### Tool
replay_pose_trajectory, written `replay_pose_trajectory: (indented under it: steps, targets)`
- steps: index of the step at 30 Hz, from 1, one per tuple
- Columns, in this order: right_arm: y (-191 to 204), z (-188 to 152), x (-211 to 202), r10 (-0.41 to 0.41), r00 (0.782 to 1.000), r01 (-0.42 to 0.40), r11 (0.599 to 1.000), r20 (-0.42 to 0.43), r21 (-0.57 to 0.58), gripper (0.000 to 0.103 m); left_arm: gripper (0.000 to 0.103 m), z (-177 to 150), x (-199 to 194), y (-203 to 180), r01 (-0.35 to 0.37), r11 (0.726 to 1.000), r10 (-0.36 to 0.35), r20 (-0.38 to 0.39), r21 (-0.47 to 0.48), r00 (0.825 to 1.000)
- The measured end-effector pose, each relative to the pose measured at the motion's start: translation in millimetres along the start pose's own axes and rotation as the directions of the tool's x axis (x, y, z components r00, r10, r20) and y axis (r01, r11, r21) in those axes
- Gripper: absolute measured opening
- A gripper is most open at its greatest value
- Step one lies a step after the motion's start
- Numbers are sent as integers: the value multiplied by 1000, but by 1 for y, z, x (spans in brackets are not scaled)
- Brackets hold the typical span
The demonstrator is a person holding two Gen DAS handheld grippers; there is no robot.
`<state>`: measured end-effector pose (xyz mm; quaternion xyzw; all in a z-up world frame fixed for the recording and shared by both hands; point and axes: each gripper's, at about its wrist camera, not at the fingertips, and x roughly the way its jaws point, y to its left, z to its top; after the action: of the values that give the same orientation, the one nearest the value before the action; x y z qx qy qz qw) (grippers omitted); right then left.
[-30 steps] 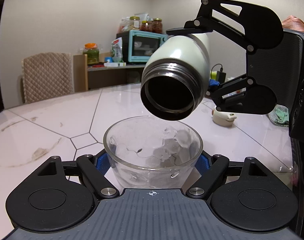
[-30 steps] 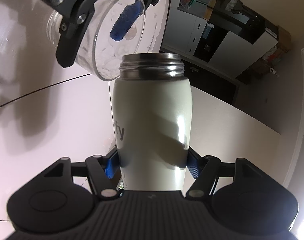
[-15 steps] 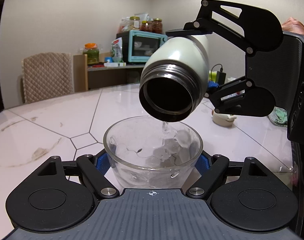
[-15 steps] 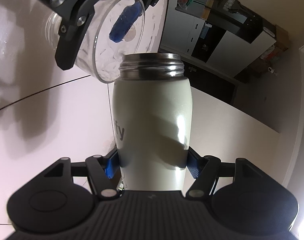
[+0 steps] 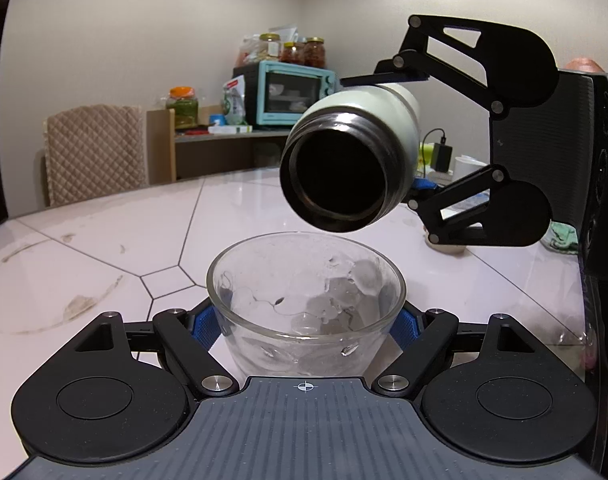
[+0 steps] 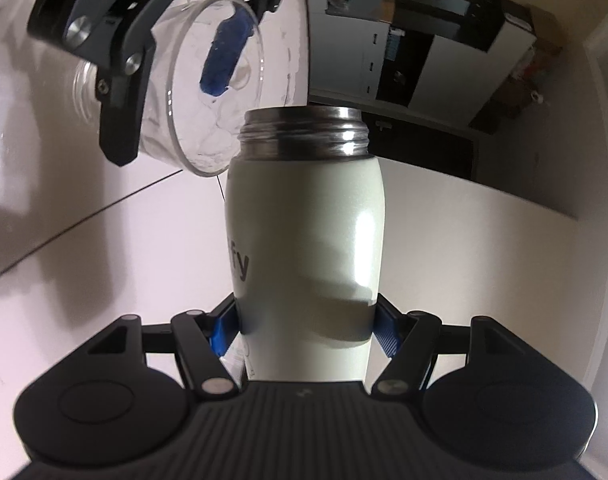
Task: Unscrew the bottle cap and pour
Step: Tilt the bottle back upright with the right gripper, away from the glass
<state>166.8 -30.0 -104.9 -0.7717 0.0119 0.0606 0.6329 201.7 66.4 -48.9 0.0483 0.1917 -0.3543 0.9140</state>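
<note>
My left gripper (image 5: 306,326) is shut on a clear glass bowl (image 5: 306,280), its blue pads pressing the bowl's two sides. Clear water and pale lumps lie in the bottom of the bowl. My right gripper (image 5: 404,136) is shut on a white bottle (image 5: 384,108) with no cap. The bottle is tipped nearly level, with its dark steel mouth just above the bowl's far rim. No stream shows at the mouth. In the right wrist view the bottle (image 6: 304,240) stands between the right gripper's (image 6: 304,332) blue pads. The bowl (image 6: 208,120) and left gripper (image 6: 176,80) are at upper left.
A white marble table (image 5: 104,240) with dark seams spreads below. A small white object (image 5: 444,246) sits on it behind the right gripper's lower finger, next to a green cloth (image 5: 562,236). A quilted chair (image 5: 96,152) and a teal oven (image 5: 292,96) stand at the back.
Half a second ago a thin trickle fell from the bottle's mouth into the bowl; now none shows. The bottle has rolled and its mouth sits slightly higher. The bowl has stayed put.
</note>
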Motion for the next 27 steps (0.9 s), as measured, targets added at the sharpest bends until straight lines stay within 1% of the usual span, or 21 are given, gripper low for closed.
replay_pose_trajectory:
  steps: [11, 19, 27]
  targets:
    - [-14, 2, -2, 29, 1000, -29, 995, 8, 91, 70, 86, 1, 1, -1, 0, 1000, 0, 1, -1, 1000]
    - [-27, 4, -7, 79, 996, -83, 980, 29, 183, 70, 86, 2, 0, -1, 0, 1000, 0, 1, -1, 1000]
    - [-40, 1, -8, 117, 993, -121, 958, 29, 259, 70, 86, 2, -1, -1, 0, 1000, 0, 0, -2, 1000]
